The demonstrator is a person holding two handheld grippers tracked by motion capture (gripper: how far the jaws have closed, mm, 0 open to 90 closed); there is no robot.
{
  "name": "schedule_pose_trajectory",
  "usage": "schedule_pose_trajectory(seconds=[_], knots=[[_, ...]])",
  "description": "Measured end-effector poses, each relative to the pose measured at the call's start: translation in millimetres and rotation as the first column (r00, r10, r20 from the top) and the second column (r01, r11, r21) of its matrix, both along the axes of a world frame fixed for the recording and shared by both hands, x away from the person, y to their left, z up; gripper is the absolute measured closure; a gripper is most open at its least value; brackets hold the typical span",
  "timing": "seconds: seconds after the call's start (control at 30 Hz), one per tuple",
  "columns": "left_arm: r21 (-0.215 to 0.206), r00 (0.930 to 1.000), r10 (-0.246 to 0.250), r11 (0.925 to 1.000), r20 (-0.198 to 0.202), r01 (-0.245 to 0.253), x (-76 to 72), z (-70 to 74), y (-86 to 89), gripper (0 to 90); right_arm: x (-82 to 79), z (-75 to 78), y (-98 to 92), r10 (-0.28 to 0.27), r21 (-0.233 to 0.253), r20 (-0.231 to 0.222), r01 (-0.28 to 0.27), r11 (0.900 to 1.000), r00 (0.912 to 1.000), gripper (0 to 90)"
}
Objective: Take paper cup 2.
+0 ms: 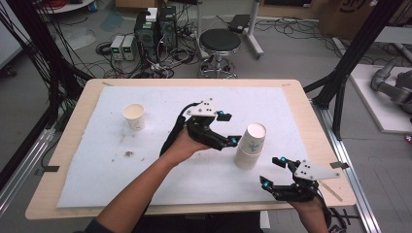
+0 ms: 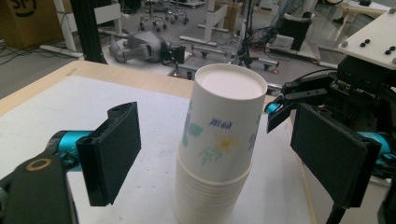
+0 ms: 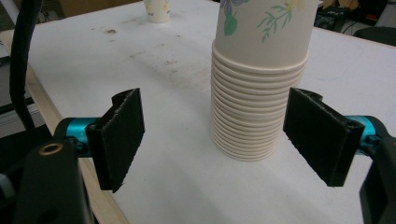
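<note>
The tall stack of upside-down white paper cups with a flower print (image 1: 250, 145) is standing on the white felt-like mat (image 1: 145, 184) that is covering the pale wooden table (image 1: 73, 116), right of the mat's middle and well in from every edge. The left claw (image 1: 232, 128) is hovering just beside the stack's upper part, its jaws spread apart; in the left gripper view the top cup (image 2: 224, 121) is sitting between the two black padded jaws with clear room on both sides (nothing touching). The right claw (image 1: 272, 171) is waiting near the table's near-right edge, jaws likewise wide apart, close to the stack but not on it. In the right gripper view the ribbed column of nested rims (image 3: 254, 112) is rising between the jaws, nearer the right pad, with a gap showing.

A single white paper cup (image 1: 134, 116), mouth up, is standing well apart toward the mat's far left, leaving broad bare mat between. A few brown stains (image 1: 128, 154) are marking the mat there. Beyond the far edge, a black round stool (image 1: 220, 43) and tangled cables are crowding the floor.
</note>
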State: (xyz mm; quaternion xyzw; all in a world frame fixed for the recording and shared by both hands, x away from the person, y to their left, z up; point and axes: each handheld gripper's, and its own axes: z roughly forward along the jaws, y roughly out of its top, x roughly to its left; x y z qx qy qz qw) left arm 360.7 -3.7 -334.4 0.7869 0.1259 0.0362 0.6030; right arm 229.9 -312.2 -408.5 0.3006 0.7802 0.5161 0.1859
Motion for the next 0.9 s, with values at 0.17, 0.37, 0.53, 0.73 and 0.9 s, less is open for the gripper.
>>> schedule_pose_trajectory(seconds=[0.17,0.37,0.53,0.73,0.9], knots=[[0.038,0.9998,-0.019,0.9991,0.010,0.018,3.8,-0.2,-22.2,16.1,-0.6,-0.1,0.2,0.003,-0.001,-0.002,-0.003,1.000,1.0000,21.1],[0.051,0.9997,-0.026,0.9983,0.004,0.026,6.9,-2.0,-35.6,16.1,-0.9,0.2,-0.1,0.003,-0.001,-0.001,-0.003,1.000,1.0000,21.1],[0.062,0.9992,-0.038,0.9973,-0.014,0.039,9.4,-7.6,-47.4,16.1,-1.0,0.1,-0.1,0.006,-0.001,-0.002,-0.006,1.000,1.0000,21.1],[0.071,0.9982,-0.056,0.9958,-0.020,0.058,10.5,-11.4,-54.7,21.4,-0.9,-0.1,-0.3,0.006,0.000,-0.005,-0.006,1.000,1.0000,21.1],[0.075,0.9976,-0.064,0.9950,-0.025,0.066,11.3,-13.9,-57.6,26.9,-0.9,0.0,-1.1,0.005,0.000,-0.005,-0.005,1.000,1.0000,21.3]])
